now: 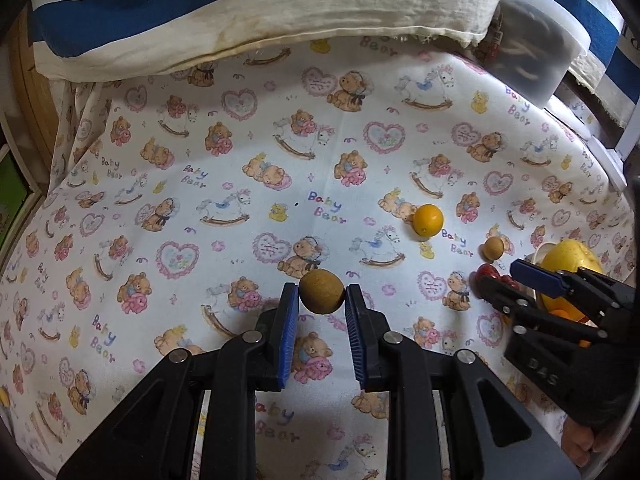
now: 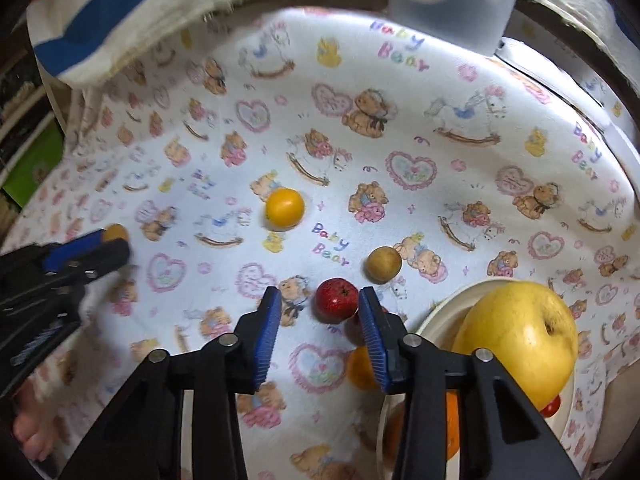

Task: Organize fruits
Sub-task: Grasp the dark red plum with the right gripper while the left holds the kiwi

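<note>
My left gripper [image 1: 322, 300] is shut on a small brown round fruit [image 1: 322, 286], held just above the bear-print cloth [image 1: 240, 200]. My right gripper [image 2: 320, 295] is open around a small red fruit [image 2: 336, 300]; the right pad is at the fruit's side and a gap shows on the left. A yellow-orange fruit [image 2: 285, 208] and another brown fruit [image 2: 384, 264] lie loose on the cloth. A white plate [image 2: 440, 304] at the right holds a large yellow fruit [image 2: 520, 336] and some orange ones. In the left wrist view the right gripper [image 1: 506, 280] hovers by the plate.
A translucent plastic tub [image 1: 532, 52] stands at the back right. A blue and cream cloth [image 1: 240, 8] hangs over the far edge. A second red fruit [image 2: 354, 330] sits by my right finger. Toes [image 2: 32, 436] show at the lower left.
</note>
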A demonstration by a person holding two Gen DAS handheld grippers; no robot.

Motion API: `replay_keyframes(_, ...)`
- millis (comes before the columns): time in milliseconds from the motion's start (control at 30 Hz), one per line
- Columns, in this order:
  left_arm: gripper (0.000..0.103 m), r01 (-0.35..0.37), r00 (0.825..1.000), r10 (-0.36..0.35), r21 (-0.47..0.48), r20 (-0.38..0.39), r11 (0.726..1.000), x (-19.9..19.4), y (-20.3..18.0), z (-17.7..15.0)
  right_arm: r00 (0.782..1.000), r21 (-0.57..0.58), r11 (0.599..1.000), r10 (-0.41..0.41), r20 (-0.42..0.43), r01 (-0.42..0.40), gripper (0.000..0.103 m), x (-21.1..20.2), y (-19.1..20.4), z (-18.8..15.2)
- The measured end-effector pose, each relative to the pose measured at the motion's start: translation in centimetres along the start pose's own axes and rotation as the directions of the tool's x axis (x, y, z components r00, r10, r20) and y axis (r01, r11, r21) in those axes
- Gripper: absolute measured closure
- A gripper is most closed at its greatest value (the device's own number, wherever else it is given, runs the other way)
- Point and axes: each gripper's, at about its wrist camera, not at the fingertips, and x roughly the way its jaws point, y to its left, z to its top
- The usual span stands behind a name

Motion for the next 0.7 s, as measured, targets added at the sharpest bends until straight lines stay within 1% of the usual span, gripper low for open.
replay_keyframes(167, 0.08, 0.005, 1.0, -0.005, 0.009, -0.004, 1.0, -0.1, -0.2, -0.1, 0.999, -0.013, 0.999, -0.051, 0.002, 0.051, 0.066, 0.7, 0.5, 0.4)
replay_keyframes(267, 0.08, 0.008, 1.0, -0.008, 0.005, -0.001, 1.0, -0.2, -0.2, -0.2, 0.998, -0.012, 0.998, -0.064, -0.008, 0.064, 0.069, 1.2, 0.7, 0.5)
replay_keyframes(400, 0.08, 0.007, 1.0, -0.007, 0.009, 0.002, 1.0, -0.2, -0.3, -0.2, 0.996, -0.025, 0.996, -0.085, -0.019, 0.085, 0.069, 2.0, 1.2, 0.7)
replay_keyframes(533, 0.08, 0.009, 1.0, -0.009, 0.011, 0.002, 1.0, -0.3, -0.5, -0.3, 0.996, -0.025, 0.996, -0.089, -0.023, 0.088, 0.069, 2.4, 1.3, 0.6)
replay_keyframes(567, 0.08, 0.018, 1.0, -0.018, 0.007, -0.002, 1.0, -0.2, -0.4, -0.3, 0.996, -0.023, 0.996, -0.091, -0.023, 0.09, 0.074, 2.5, 1.3, 0.6)
replay_keyframes(633, 0.08, 0.04, 0.999, -0.04, -0.006, -0.007, 0.999, -0.2, -0.3, -0.2, 0.996, -0.015, 0.996, -0.089, -0.019, 0.089, 0.075, 2.6, 1.2, 0.4)
replay_keyframes(700, 0.08, 0.042, 0.999, -0.042, 0.002, 0.008, 0.999, -0.4, -0.4, -0.2, 0.997, 0.032, 0.996, -0.083, 0.001, 0.083, 0.075, 2.1, 0.7, 0.0)
